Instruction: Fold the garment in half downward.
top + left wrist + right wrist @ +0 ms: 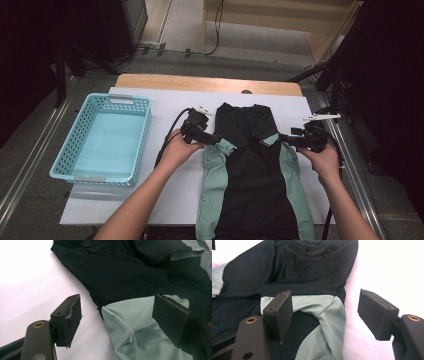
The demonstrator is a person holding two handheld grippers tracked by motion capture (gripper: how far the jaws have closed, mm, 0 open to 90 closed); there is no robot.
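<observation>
Shirt (252, 165) lengthwise, collar end far

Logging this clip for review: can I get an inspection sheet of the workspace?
Surface: white sheet over a wooden table.
Job's things: black and green garment, sleeves folded in.
Clutter: empty blue basket at left.
Grippers: left gripper and right gripper open, at the sleeve folds, gripping nothing.
Cables: black cable trails from the left gripper.
Surroundings: grey floor, dark stands, floor cables beyond the table.
</observation>
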